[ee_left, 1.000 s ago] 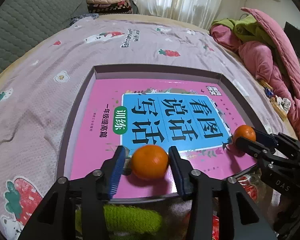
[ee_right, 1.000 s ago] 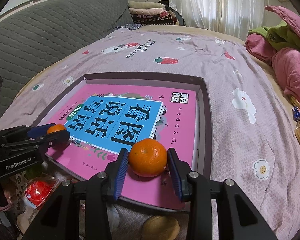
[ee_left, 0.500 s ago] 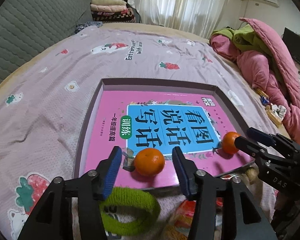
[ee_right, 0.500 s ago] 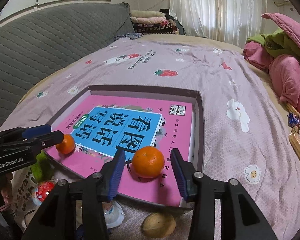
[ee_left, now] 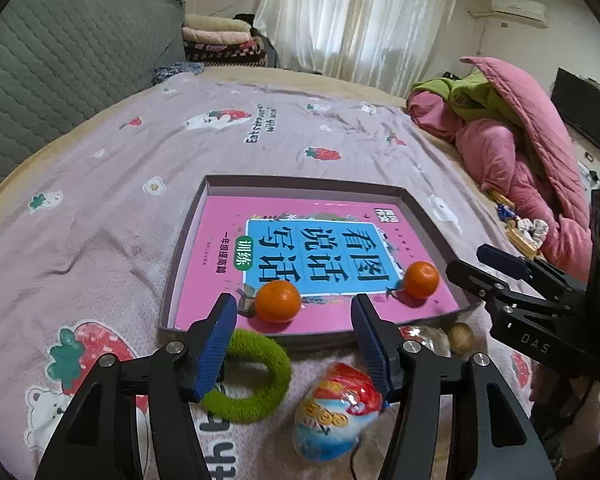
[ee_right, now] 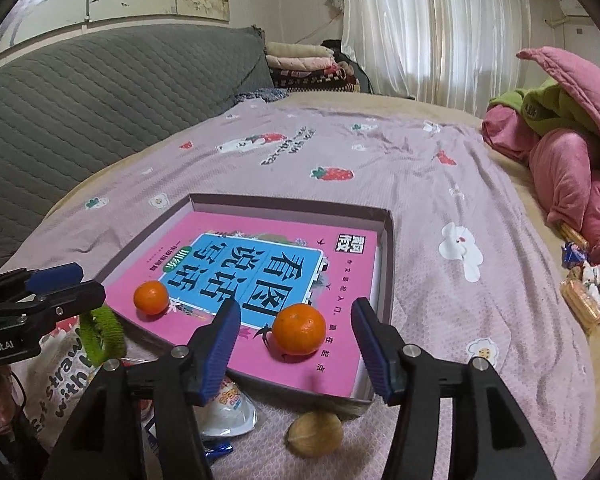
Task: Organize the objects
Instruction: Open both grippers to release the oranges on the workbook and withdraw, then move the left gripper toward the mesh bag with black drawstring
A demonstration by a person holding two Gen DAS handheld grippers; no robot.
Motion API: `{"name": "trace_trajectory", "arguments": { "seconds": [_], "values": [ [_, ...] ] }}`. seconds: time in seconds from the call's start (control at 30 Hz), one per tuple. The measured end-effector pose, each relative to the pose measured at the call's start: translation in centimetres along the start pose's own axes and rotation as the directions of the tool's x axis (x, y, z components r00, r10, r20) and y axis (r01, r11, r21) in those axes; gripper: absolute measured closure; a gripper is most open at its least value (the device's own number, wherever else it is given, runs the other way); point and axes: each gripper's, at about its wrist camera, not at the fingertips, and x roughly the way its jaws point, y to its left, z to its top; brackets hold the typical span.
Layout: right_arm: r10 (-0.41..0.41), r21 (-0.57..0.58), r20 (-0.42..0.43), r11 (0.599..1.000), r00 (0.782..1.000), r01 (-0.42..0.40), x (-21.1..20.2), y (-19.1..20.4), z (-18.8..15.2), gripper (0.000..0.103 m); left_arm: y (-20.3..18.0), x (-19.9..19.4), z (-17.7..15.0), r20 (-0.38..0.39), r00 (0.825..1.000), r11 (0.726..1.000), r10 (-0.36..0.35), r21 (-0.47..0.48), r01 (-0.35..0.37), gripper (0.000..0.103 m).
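two tangerines sit on the pink book [ee_left: 204, 276] in the tray [ee_left: 300, 183]: left tangerine [ee_left: 278, 301] at 12 o'clock of left gripper [ee_left: 292, 344], right tangerine [ee_right: 299, 329] w/ right gripper [ee_right: 296, 350]. both grippers level, spread wide, holding nothing.

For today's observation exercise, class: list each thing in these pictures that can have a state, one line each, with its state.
left gripper: open, holds nothing.
right gripper: open, holds nothing.
left orange: resting on the book, free of the fingers.
right orange: resting on the book, free of the fingers.
book: closed, flat in the box.
box: open, no lid.
green ring: on the bedspread, outside the box.
walnut: whole, outside the box.
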Motion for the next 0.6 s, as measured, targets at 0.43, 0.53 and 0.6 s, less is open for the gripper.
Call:
{"name": "trace_trajectory", "arguments": {
  "seconds": [0.43, 0.53, 0.6],
  "values": [
    [0.026, -0.037, 0.046, 0.999, 0.999, -0.024, -2.7, 1.0, -0.6, 0.04, -1.5, -3.0, -2.6, 0.019, 1.0, 0.999, -0.023, 0.03, 0.022, 0.039],
    [0.018, -0.048, 0.058, 0.999, 0.998, -0.015, -3.3, 1.2, -0.7, 0.039, -1.7, -3.7, -2.9, 0.025, 0.999, 0.999, -0.025, 0.035, 0.024, 0.039],
    [0.007, -0.054, 0.067, 0.999, 0.998, -0.003, -3.8, 1.2, -0.9, 0.037, -1.8, -4.0, -3.0, 0.032, 0.999, 0.999, -0.024, 0.036, 0.023, 0.039]
  ]
}}
